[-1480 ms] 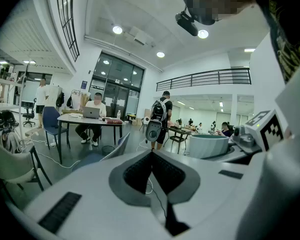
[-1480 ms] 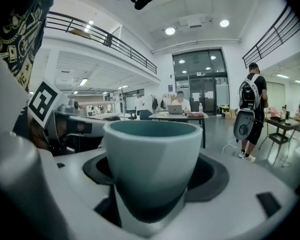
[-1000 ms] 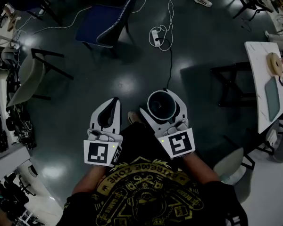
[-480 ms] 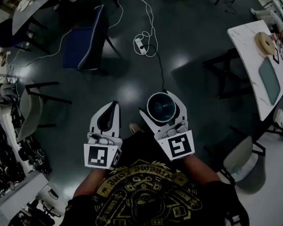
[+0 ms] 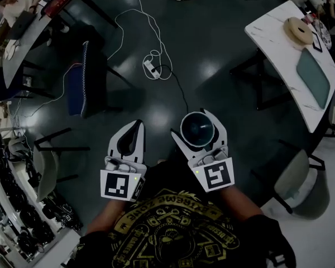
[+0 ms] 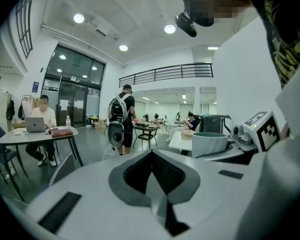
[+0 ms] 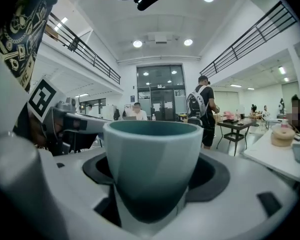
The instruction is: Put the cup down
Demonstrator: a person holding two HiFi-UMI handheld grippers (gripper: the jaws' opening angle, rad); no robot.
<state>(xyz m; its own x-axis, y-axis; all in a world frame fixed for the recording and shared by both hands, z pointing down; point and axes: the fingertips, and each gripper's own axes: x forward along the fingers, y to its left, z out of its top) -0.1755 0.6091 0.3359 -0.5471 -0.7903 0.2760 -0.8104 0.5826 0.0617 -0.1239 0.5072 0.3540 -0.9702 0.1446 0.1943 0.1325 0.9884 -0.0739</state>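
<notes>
Head view first: the right gripper (image 5: pixel 201 115) has its jaws spread wide around a teal-grey cup (image 5: pixel 197 130), which sits upright between them, up in the air over the dark floor (image 5: pixel 223 88) and not resting on anything. The left gripper (image 5: pixel 135 124) is just beside it on the left, jaws pressed together with nothing in them. Far right there's a white table (image 5: pixel 276 49) with a tan roll (image 5: pixel 300 30) and a greenish tray (image 5: pixel 314 78) on it. A blue chair (image 5: pixel 78 81) stands off to the far left, and a power strip (image 5: pixel 152 67) with a long cable lies on the floor ahead of the grippers. In the left gripper view the two dark pads meet in the middle and are empty, and you can see the cup off to the right, held in the other tool. A person with a backpack (image 6: pixel 124 115) stands farther back, and someone sits at a laptop (image 6: pixel 35 125) on the left. In the right gripper view the cup fills the middle, rim level, with the jaws hugging both its sides, so it's properly gripped. The white table is on the right edge there, well apart from the cup.
</notes>
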